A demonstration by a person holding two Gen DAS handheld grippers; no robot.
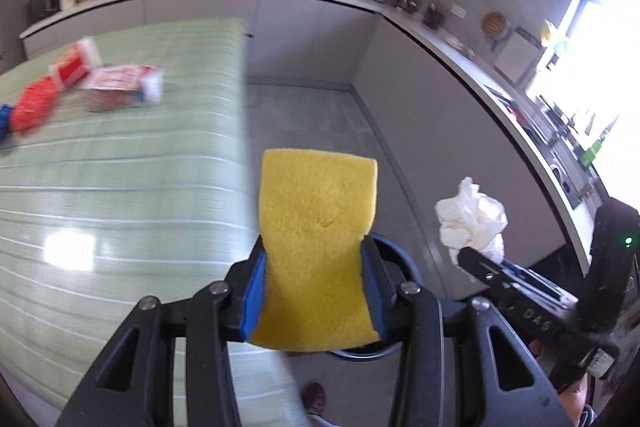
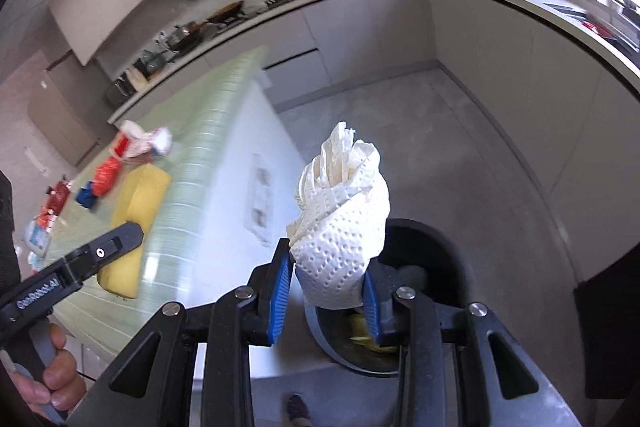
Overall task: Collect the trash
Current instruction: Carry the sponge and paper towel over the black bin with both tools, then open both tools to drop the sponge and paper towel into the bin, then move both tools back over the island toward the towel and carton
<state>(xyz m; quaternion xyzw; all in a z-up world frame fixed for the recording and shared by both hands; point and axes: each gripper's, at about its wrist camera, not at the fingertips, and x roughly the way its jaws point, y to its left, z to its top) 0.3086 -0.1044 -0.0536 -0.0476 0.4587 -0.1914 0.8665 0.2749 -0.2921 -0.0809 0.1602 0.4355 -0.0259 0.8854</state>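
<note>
A yellow sponge (image 1: 316, 247) is being clamped between the fingers of the left gripper (image 1: 314, 291), and a crumpled paper towel (image 2: 340, 227) is being pinched between the closed fingers of the right gripper (image 2: 326, 291). Both are being held over the floor, beside the edge of the green desk (image 1: 120, 187), with a dark round bin (image 2: 436, 259) showing just below and behind them.

Several risks are being judged from this. The sponge is being gripped only by its lower part, so it could be squeezed out sideways or tipped if the grip is loosened before the bin's mouth is squarely beneath it. The paper towel is light and loosely wadded; it could be caught on a blue pad on release, or be carried past the rim onto the floor. In the left view the bin is largely being hidden by the sponge, so alignment is being judged poorly from there. The two grippers are being held near each other and could be knocked together. Red cartons (image 1: 120, 83) and other wrappers are being left on the desk, not yet collected.
</note>
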